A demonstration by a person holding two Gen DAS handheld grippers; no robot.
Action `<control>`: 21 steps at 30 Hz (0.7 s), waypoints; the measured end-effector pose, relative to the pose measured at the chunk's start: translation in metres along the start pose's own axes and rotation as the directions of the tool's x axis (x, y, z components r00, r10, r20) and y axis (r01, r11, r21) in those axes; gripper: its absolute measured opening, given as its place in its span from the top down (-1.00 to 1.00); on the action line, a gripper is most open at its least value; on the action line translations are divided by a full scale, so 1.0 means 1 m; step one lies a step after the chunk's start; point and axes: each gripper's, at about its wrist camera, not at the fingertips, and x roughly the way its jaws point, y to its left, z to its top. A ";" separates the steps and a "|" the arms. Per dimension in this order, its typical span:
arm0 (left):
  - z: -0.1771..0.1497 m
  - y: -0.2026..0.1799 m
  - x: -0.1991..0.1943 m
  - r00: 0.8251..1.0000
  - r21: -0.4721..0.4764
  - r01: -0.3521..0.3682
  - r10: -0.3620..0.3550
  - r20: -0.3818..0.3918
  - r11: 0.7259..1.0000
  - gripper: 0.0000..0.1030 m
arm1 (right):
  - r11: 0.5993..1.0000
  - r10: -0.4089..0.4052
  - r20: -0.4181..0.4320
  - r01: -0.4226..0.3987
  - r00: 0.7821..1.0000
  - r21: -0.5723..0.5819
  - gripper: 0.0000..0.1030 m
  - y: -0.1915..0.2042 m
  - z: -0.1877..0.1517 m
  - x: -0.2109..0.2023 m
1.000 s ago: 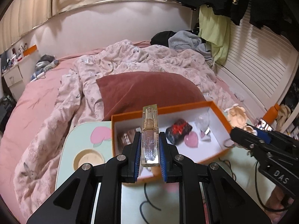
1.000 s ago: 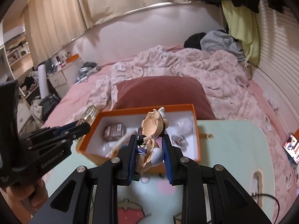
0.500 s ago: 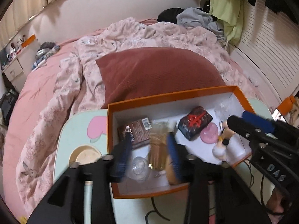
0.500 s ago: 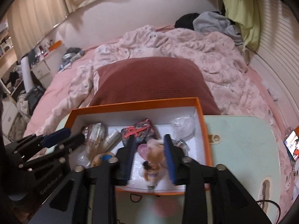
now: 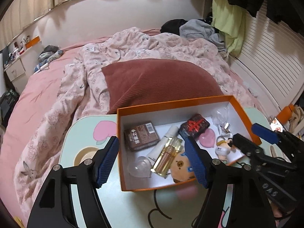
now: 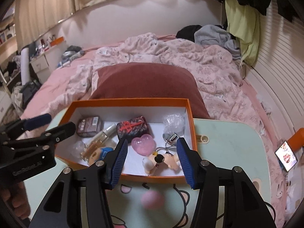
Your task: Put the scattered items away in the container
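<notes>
The orange box [image 5: 178, 100] [image 6: 131, 100] stands on the pale green lap table. Inside lie a clear perfume bottle [image 5: 166, 155] [image 6: 96, 143], a small doll figure [image 6: 161, 160] [image 5: 225, 147], a pink heart [image 6: 143, 144], a dark red-marked case [image 5: 193, 126], a brown packet [image 5: 141, 138] and a bear plush [image 5: 180, 166]. My left gripper [image 5: 152, 161] is open and empty over the box's near left part. My right gripper [image 6: 151, 158] is open and empty above the doll.
The table [image 6: 228, 148] sits on a bed with a dark red pillow [image 5: 161, 79] right behind the box and a rumpled floral quilt [image 6: 171, 51]. A phone [image 6: 286, 155] lies at the right. Clothes hang by the slatted wall.
Both grippers moved over the box and opened. The perfume bottle left my left gripper and the doll left my right gripper; both now lie in the box.
</notes>
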 end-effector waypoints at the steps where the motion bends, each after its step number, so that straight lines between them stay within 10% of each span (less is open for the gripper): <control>1: 0.000 -0.002 -0.001 1.000 0.006 -0.001 0.001 0.000 1.000 -0.39 | 1.000 0.000 -0.004 0.000 1.000 -0.002 -0.03 0.001 -0.001 0.001; 14: -0.027 -0.012 -0.024 0.999 0.013 -0.009 0.009 0.032 1.000 -0.39 | 1.000 0.014 -0.003 -0.014 1.000 -0.001 -0.03 0.003 -0.014 -0.021; 21: -0.094 -0.026 -0.031 0.999 0.020 0.032 -0.031 -0.037 0.999 -0.39 | 0.999 0.038 -0.108 -0.040 0.993 -0.022 -0.07 0.003 -0.067 -0.030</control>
